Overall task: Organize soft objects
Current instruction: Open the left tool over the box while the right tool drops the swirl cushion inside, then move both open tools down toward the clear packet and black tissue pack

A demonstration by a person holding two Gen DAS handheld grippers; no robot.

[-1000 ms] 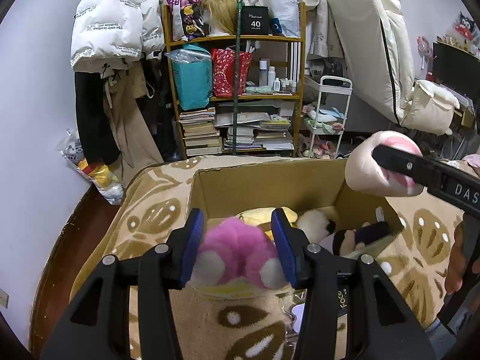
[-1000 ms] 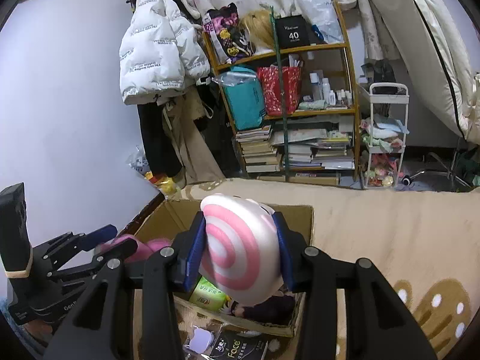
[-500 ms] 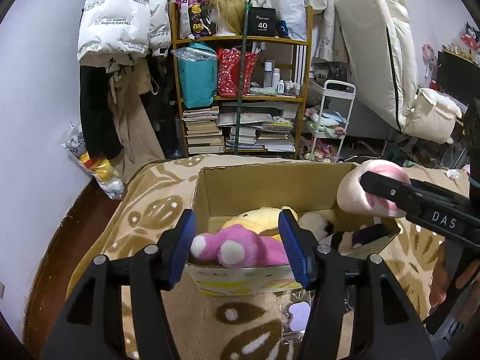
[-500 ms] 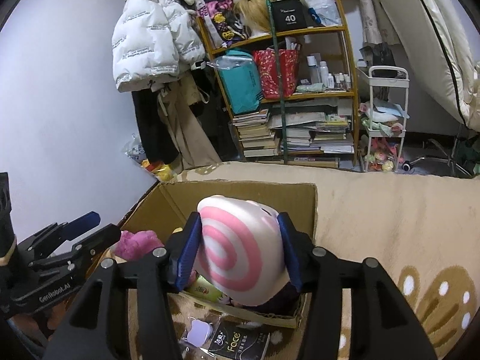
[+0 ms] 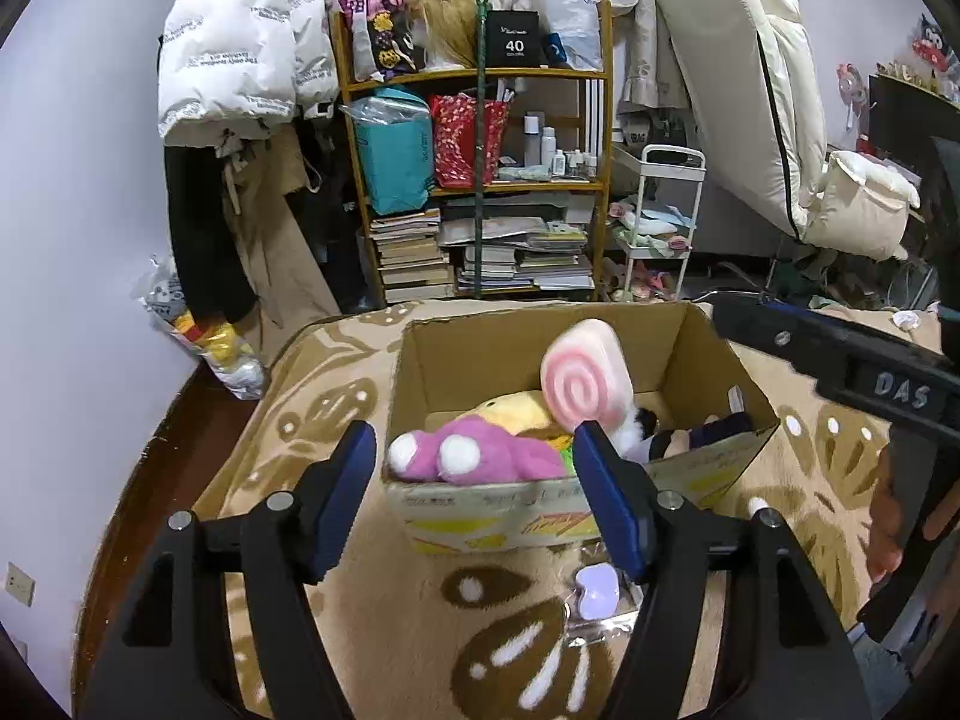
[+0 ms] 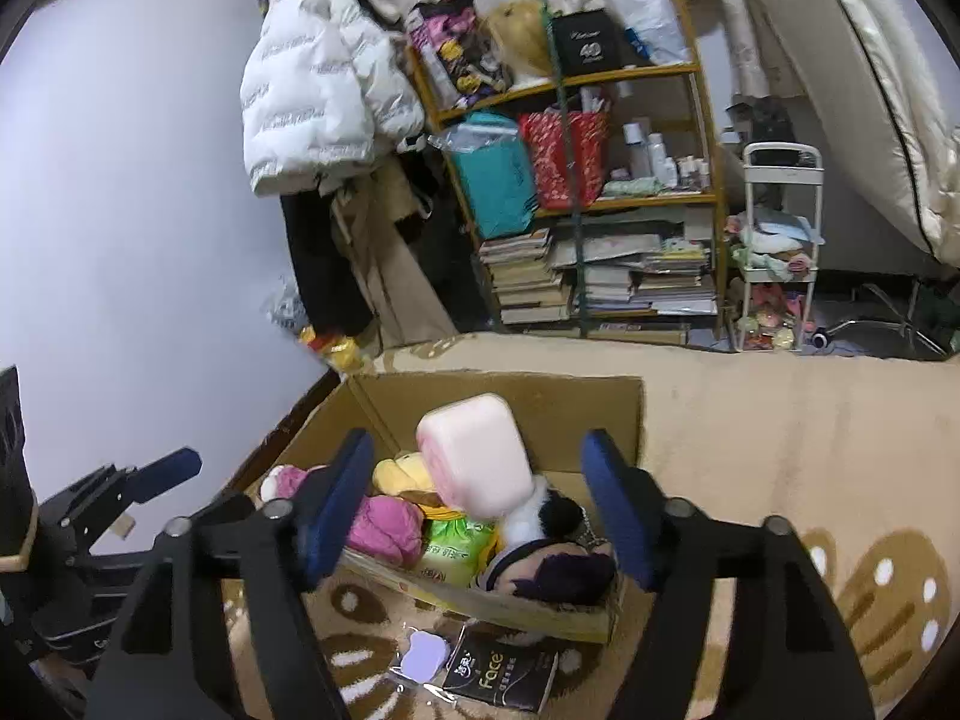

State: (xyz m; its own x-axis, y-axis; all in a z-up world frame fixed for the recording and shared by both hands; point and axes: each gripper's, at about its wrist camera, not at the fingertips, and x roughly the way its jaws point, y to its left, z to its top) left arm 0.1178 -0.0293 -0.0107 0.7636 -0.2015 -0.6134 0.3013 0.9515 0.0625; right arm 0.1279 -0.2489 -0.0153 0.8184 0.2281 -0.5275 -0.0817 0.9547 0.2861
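A cardboard box (image 5: 540, 342) stands on the patterned rug; it also shows in the right wrist view (image 6: 528, 396). In it lie a pink plush (image 5: 480, 456), a yellow plush (image 5: 516, 411), a dark-haired doll (image 6: 558, 570) and a pink-swirl cushion (image 5: 585, 381), which is blurred in the right wrist view (image 6: 474, 456) above the other toys. My left gripper (image 5: 474, 498) is open and empty in front of the box. My right gripper (image 6: 480, 507) is open and empty over the box's near side.
A black tissue pack (image 6: 501, 669) and a small lilac item (image 5: 594, 591) lie on the rug before the box. A cluttered bookshelf (image 5: 480, 180), a white cart (image 5: 660, 222) and hanging coats (image 5: 240, 60) stand behind. Wooden floor (image 5: 150, 480) borders the rug at left.
My left gripper opened, let the pink plush into the box and drew back. My right gripper opened and released the swirl cushion, which drops into the box.
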